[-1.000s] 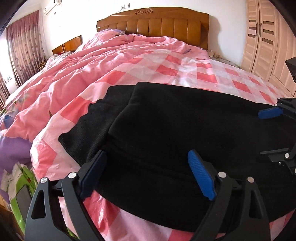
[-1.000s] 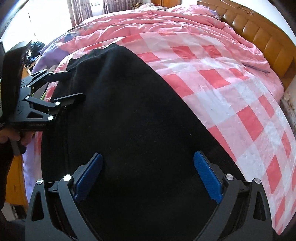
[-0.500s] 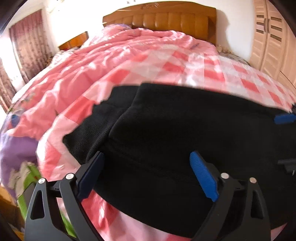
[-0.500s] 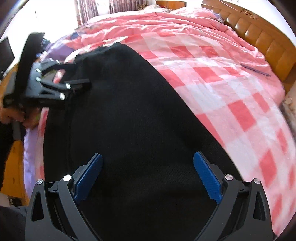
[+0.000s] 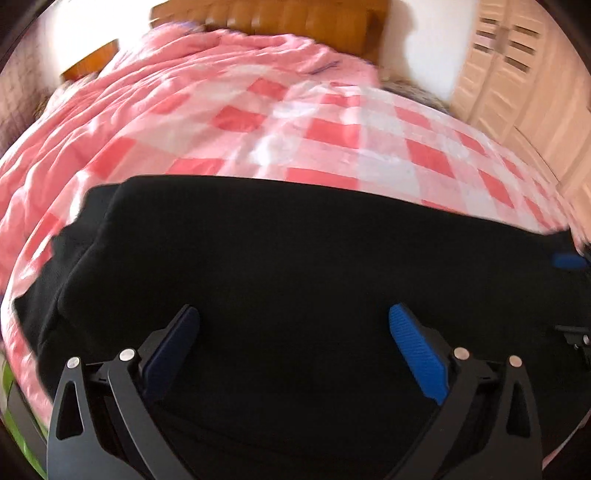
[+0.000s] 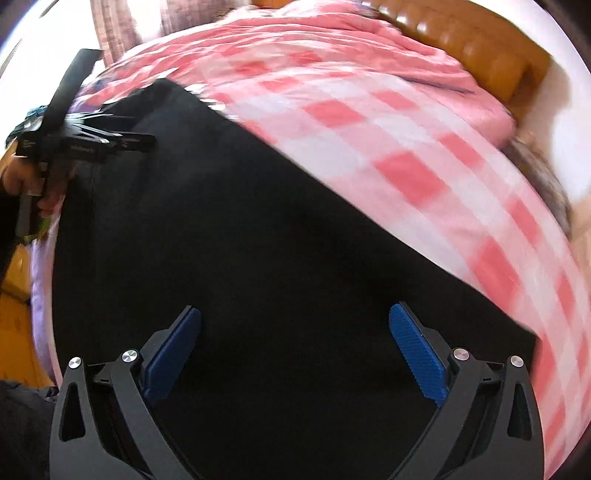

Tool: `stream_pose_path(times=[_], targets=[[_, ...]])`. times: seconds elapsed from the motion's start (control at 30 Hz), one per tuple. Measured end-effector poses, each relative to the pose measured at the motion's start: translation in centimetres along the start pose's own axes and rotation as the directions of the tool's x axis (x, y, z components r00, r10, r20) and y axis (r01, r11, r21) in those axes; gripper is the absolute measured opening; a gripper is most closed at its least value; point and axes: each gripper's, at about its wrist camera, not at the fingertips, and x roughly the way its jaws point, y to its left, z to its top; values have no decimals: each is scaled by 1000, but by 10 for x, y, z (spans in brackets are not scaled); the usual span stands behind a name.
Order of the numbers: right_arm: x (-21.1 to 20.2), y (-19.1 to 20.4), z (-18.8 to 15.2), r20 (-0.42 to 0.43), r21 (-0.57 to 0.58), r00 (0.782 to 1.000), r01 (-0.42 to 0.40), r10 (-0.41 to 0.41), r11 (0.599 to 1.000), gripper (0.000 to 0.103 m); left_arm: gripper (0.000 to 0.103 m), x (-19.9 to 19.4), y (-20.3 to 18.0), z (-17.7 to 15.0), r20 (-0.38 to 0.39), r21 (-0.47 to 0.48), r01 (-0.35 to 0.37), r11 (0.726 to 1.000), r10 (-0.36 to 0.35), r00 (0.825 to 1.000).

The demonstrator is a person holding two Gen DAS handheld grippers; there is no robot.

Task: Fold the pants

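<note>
Left wrist view: left gripper [image 5: 293, 349], jaws opening and standing wide apart, blue pads [image 5: 419, 356] clear of the cloth, nothing clamped. Black pants [image 5: 295, 266] spread flat beneath and ahead of the jaws, running past both sides; a second layer edge shows to the left of the left jaw. Pink checked quilt [image 5: 332, 133] beyond the jaws; wooden headboard [image 5: 280, 18] farther off; pale wardrobe doors [image 5: 517, 85] to the far right. Right wrist view: left gripper seen far left of the jaws, held in a hand [image 6: 16, 181], over the pants' edge. Right gripper [image 6: 295, 341], jaws wide apart, empty, pants below.
</note>
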Motion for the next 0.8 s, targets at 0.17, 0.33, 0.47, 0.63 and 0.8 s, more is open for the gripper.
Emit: stream_pose_path(times=[0.17,0.33,0.47,0.63,0.8], targets=[[-52,-34,-50,52,77,993,104,-108,992,98,98,-49,-70,-2,106,161,112,981,-130,986],[-90,-79,-121,42,266,978,187,-205,946,98,99,-55,-190,-5,39,406,255,878,-296,955],[-114,-98,-166,47,386,978,171,-205,906,98,99,-42,-302,-8,-48,587,331,739,-377,925],[-98,-101,-204,-26,409,989,144,-146,901,99,101,-1,-386,-2,-135,638,366,677,-369,919],[-112,-81,-241,-3,403,991,125,-135,907,99,102,13,-406,9,-125,619,350,703,-351,928]])
